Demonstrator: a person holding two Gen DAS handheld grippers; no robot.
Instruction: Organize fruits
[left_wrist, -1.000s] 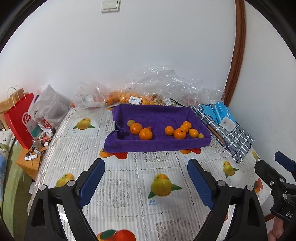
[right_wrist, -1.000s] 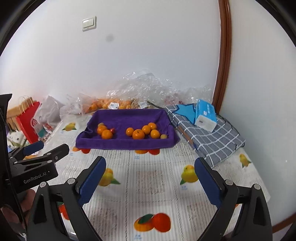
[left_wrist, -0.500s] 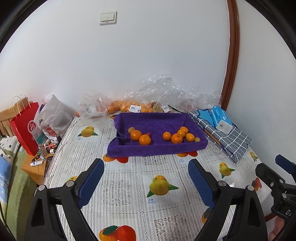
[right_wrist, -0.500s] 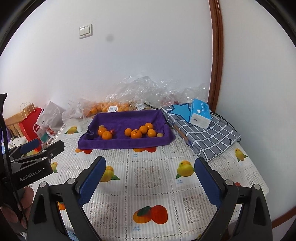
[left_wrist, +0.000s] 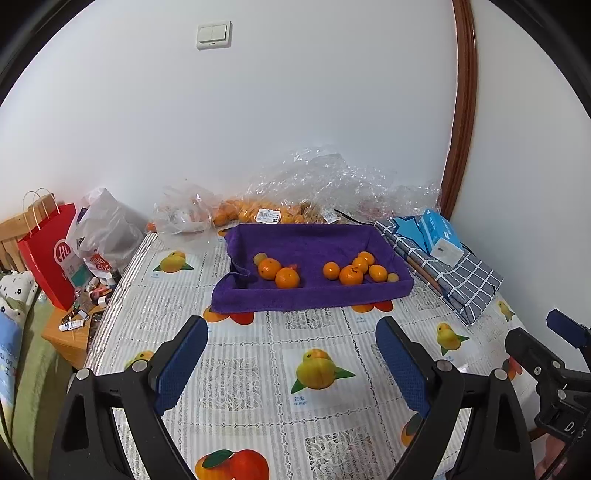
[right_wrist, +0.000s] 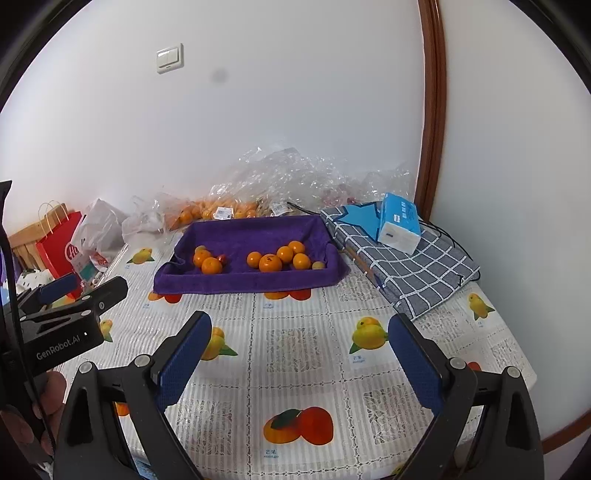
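A purple cloth-lined tray (left_wrist: 314, 295) (right_wrist: 243, 282) stands at the far middle of the table. It holds several oranges: a left group (left_wrist: 279, 272) (right_wrist: 207, 261) and a right group (left_wrist: 351, 274) (right_wrist: 271, 263), plus small pale fruits (left_wrist: 260, 257) (right_wrist: 318, 265). My left gripper (left_wrist: 291, 360) is open and empty, well short of the tray; it also shows in the right wrist view (right_wrist: 66, 291). My right gripper (right_wrist: 299, 354) is open and empty, also short of the tray; it also shows in the left wrist view (left_wrist: 554, 339).
Clear plastic bags with more oranges (left_wrist: 258, 212) lie behind the tray by the wall. A checked cloth (right_wrist: 406, 266) with a blue tissue pack (right_wrist: 400, 221) lies at right. A red paper bag (left_wrist: 48, 254) and grey bag (left_wrist: 107, 232) stand left, off the table edge.
Both grippers have pulled back and risen from the tray, so it looks smaller and farther. Both stay open. The fruits have not moved.
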